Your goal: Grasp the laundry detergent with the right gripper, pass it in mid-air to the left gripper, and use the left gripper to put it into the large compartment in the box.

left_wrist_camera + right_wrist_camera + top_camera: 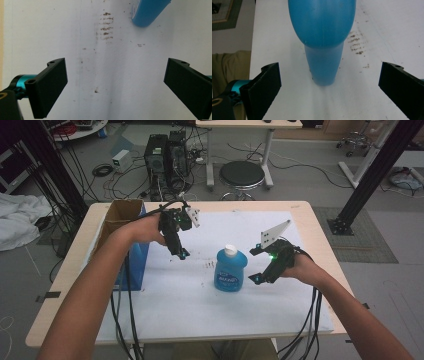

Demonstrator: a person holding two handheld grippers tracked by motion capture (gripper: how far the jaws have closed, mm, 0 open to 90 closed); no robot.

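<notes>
A blue plastic bottle with a white cap (230,269) stands upright at the centre of the white sheet (200,300), just left of the right gripper (256,265), whose jaws are spread wide and empty. The left gripper (181,255), jaws also spread, hovers over brown smudges (105,25), probably dirt, with an open cardboard box (120,215) at upper left.

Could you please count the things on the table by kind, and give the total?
Blue bottle: 1
Cardboard box: 1
White sheet: 1
Hand-held tools: 2, the left tool and the right tool, both open and held above the sheet
Total: 5
</notes>
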